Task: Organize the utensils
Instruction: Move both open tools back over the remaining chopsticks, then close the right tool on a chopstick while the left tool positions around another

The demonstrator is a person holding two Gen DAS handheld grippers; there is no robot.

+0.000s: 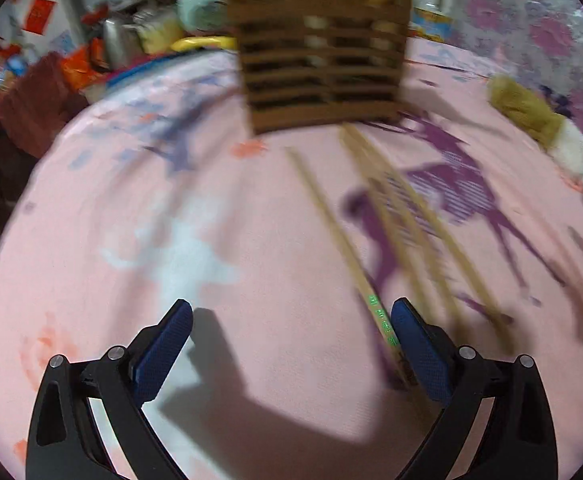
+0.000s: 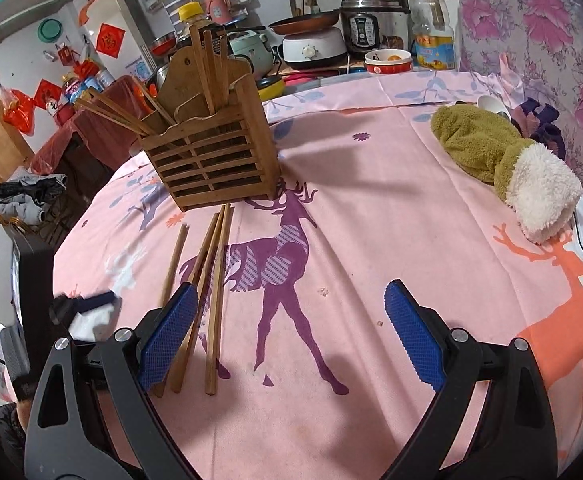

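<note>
Writing is scarce and mostly unreadable: green characters run along one chopstick [image 1: 383, 320] in the left wrist view, too blurred to make out, and the red paper squares [image 2: 110, 39] on the far wall in the right wrist view carry a single dark character each. The oil bottle [image 2: 433, 32] has a yellow and blue label whose words are too small to tell.

Loose chopsticks [image 2: 211, 280] lie on the pink deer-print cloth of the table [image 2: 371, 240], their far ends close to the foot of the slatted wooden holder [image 2: 211, 152], which stands upright with more chopsticks in it. The right tongs [image 2: 291, 332] are spread wide and hold nothing; the near ends of the sticks pass under and just beside their left finger. The left tongs [image 1: 291, 344] are also wide and empty, with the green-marked chopstick running just inside their right finger.

Only the right wrist view is sharp: it shows the green and white plush sock [image 2: 503, 168], a pressure cooker [image 2: 371, 20] and the other tongs at its left edge. The left wrist view is smeared by motion.
</note>
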